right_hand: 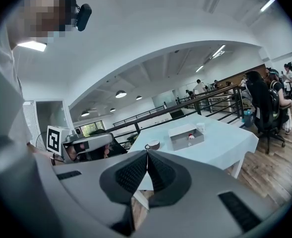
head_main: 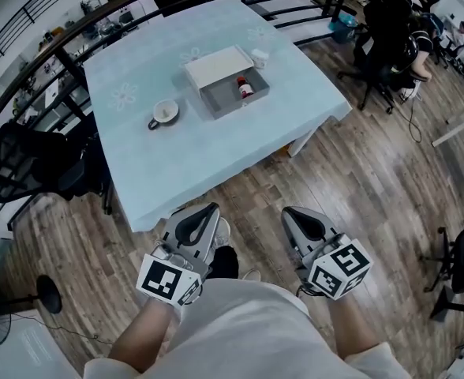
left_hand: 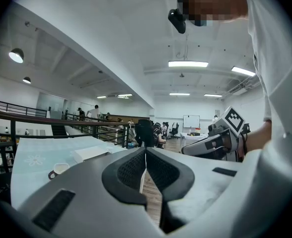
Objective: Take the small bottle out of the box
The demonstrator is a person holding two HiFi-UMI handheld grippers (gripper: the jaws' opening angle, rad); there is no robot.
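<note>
2 grippers: i see left gripper (head_main: 211,207) and right gripper (head_main: 289,212) jaws closed, empty | 1 small bottle (head_main: 245,88), reddish, white-capped, in 1 grey rectangular box (head_main: 224,99), far on cloth-covered tabletop (head_main: 161,164) | 1 round cup (head_main: 166,112) left

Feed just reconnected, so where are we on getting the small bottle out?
Done: only that the box stands open on the table. In hand: nothing; left gripper and right gripper are shut, empty, short of the table. Left: reach in, grip the small bottle inside, lift it out.
</note>
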